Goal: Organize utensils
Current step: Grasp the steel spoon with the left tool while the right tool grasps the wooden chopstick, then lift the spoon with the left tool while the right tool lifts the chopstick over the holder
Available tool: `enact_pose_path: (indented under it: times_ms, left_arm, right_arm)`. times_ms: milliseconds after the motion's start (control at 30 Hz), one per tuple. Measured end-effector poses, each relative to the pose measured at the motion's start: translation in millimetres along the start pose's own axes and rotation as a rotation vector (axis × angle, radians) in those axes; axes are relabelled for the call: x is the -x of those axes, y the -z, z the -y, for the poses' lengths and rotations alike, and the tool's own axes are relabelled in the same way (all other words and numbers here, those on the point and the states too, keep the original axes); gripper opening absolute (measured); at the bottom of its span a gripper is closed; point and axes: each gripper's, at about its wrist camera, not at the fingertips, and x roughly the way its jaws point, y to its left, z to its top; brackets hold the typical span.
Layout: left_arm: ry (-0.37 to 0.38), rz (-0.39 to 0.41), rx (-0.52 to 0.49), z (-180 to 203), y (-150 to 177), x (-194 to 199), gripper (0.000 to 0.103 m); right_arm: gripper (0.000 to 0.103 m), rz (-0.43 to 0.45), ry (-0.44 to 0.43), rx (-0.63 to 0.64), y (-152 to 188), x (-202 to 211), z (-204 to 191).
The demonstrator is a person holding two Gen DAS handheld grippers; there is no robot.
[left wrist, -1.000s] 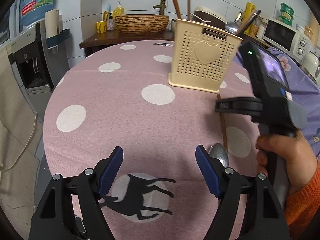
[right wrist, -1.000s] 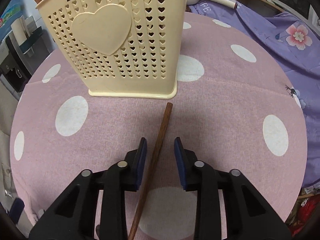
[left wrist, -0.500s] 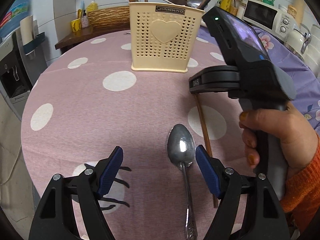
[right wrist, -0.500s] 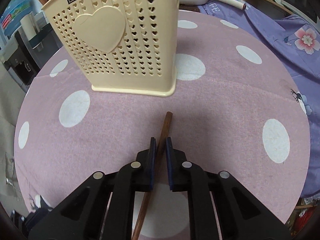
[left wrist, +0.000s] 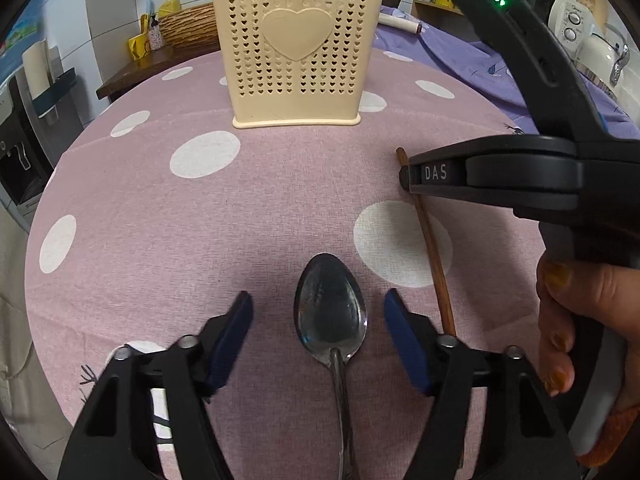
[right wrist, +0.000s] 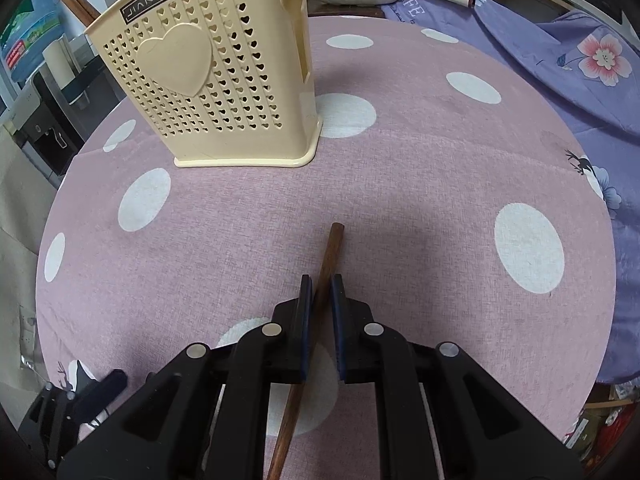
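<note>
While the right gripper, pitched steeply down, pinches a wooden chopstick on the counter, the left gripper, jaws just narrowing, straddles a spoon untouched. Beyond, cream holder holds chopsticks, spoons.

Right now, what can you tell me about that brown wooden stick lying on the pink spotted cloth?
The wooden stick is slim, round and dark brown, probably a chopstick. It lies on the pink tablecloth, across a white dot, its blunt end toward the cream utensil holder without touching it. The right gripper is shut on it near that end. A metal spoon lies beside it, apart.
</note>
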Motion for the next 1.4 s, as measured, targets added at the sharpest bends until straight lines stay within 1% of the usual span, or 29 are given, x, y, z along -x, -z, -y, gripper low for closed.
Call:
enact_pose_path:
  times_ms: [67, 200, 333, 467, 667, 800, 900, 1200, 1400]
  left_arm:
    - [-0.018, 0.006, -0.008, 1.4, -0.2, -0.6, 0.046]
    - [-0.001, 0.013, 0.002, 0.5, -1.3, 2.8, 0.037]
    - [0.02, 0.037, 0.012, -5.1, -5.5, 10.3, 0.036]
    - [0.042, 0.075, 0.029, -10.3, -10.8, 21.0, 0.036]
    - [0.093, 0.165, 0.048, -20.8, -22.7, 46.5, 0.036]
    - [0.107, 0.238, 0.049, -28.2, -31.8, 67.3, 0.036]
    - [0.102, 0.268, 0.05, -32.7, -38.1, 76.6, 0.036]
    - [0.1, 0.324, 0.062, -42.0, -48.8, 92.1, 0.035]
    - [0.104, 0.34, 0.067, -48.1, -57.5, 96.5, 0.035]
  right_arm:
    - [0.01, 0.003, -0.001, -0.007, -1.0, -1.0, 1.0]
    - [0.01, 0.009, -0.003, -0.01, 1.1, -0.2, 1.6]
    - [0.01, 0.021, -0.009, -0.02, 3.7, 2.1, 3.1]
    - [0.01, 0.053, -0.022, -0.027, 4.3, 11.5, 5.2]
    - [0.01, 0.143, -0.051, -0.03, 0.6, 43.5, 4.9]
    - [0.009, 0.222, -0.092, -0.023, -1.5, 74.5, 2.5]
    - [0.009, 0.267, -0.127, -0.013, -1.2, 94.3, -0.4]
    - [0.008, 0.36, -0.208, 0.02, 4.3, 145.6, -9.1]
    - [0.008, 0.412, -0.223, 0.05, 4.8, 170.6, -13.1]
